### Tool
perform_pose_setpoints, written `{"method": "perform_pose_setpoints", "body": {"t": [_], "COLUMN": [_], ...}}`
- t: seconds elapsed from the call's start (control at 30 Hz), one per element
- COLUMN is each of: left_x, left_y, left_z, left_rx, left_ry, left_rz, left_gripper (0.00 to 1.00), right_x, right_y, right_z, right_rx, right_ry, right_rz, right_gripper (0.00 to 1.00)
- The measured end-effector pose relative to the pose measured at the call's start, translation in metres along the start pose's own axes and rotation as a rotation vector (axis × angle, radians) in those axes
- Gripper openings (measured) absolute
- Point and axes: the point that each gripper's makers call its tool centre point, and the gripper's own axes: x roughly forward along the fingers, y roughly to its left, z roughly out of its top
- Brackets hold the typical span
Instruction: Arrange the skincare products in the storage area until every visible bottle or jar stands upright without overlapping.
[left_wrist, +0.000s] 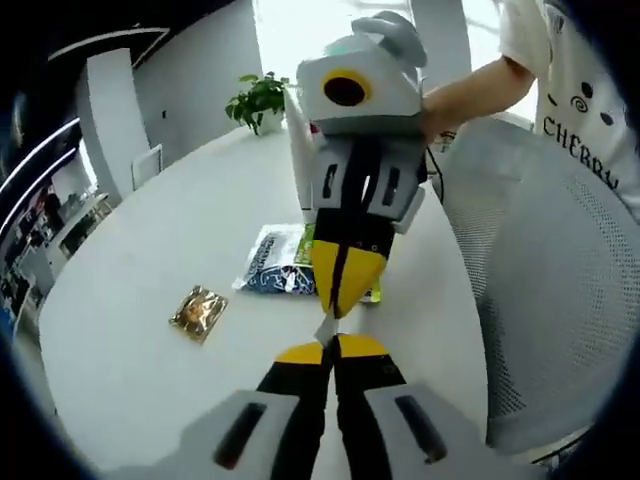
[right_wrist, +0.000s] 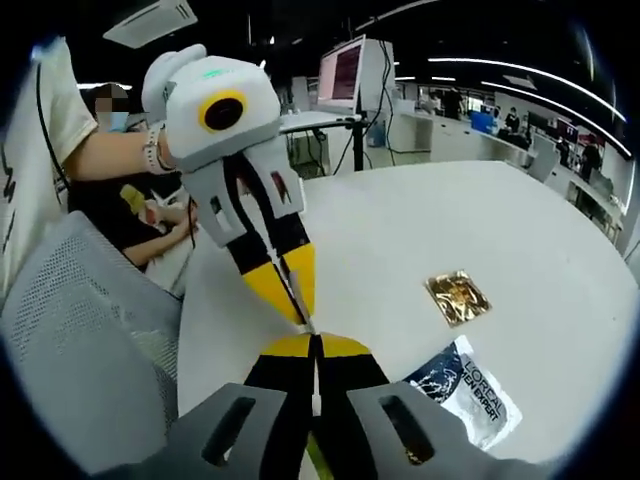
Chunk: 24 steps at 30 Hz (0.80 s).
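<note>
My left gripper (left_wrist: 330, 352) and my right gripper (left_wrist: 340, 300) meet tip to tip above the white table (left_wrist: 150, 260), both with jaws pressed together. A thin pale packet (left_wrist: 325, 329), seen edge-on, bridges the two sets of tips. In the right gripper view the same thin packet (right_wrist: 298, 296) runs between the left gripper's (right_wrist: 302, 305) yellow jaws down to my right gripper (right_wrist: 315, 345). On the table lie a gold sachet (left_wrist: 200, 312) (right_wrist: 458, 296) and a blue-and-white sachet (left_wrist: 275, 262) (right_wrist: 465, 390). A green packet (left_wrist: 305, 243) is partly hidden behind the right gripper.
A grey mesh chair (left_wrist: 540, 300) (right_wrist: 90, 330) stands close to the table edge beside the grippers. A potted plant (left_wrist: 258, 100) sits at the table's far side. A person's arm (left_wrist: 475, 90) holds the right gripper. A monitor (right_wrist: 350, 72) stands beyond the table.
</note>
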Motion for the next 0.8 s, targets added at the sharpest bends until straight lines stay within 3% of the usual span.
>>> {"method": "perform_pose_setpoints", "body": {"t": [0.13,0.23,0.3,0.4,0.47,0.63,0.8], "left_x": [0.001,0.001,0.004,0.005,0.004,0.01,0.017], "left_y": [-0.002,0.001,-0.001,0.004,0.005,0.011,0.012], "left_z": [0.002,0.007,0.008,0.001,-0.007,-0.016,-0.023], "left_rx": [-0.155,-0.363,-0.48,-0.544,-0.601,-0.758,-0.785], "left_ry": [-0.045,-0.123,-0.14,-0.134,-0.097,-0.094,-0.071], "left_rz": [-0.001,-0.004,-0.002,0.017,0.04,0.035,0.03], "left_gripper": [0.0,0.0,0.0,0.0,0.0,0.0,0.0], "right_x": [-0.003,-0.005,-0.005,-0.007,-0.009,-0.009,-0.003], "right_y": [-0.003,-0.011,-0.011,-0.016,-0.016,-0.016,-0.01], "right_z": [-0.001,-0.008,-0.009,-0.011,-0.011,-0.008,-0.013], "right_rx": [-0.027,-0.087,-0.093,-0.093,-0.108,-0.131,-0.153], "right_ry": [0.014,0.063,0.064,0.065,0.064,0.056,0.074], "right_rz": [-0.026,-0.069,-0.081,-0.11,-0.121,-0.131,-0.117], "right_gripper": [0.04,0.09,0.1,0.13,0.13,0.13,0.14]}}
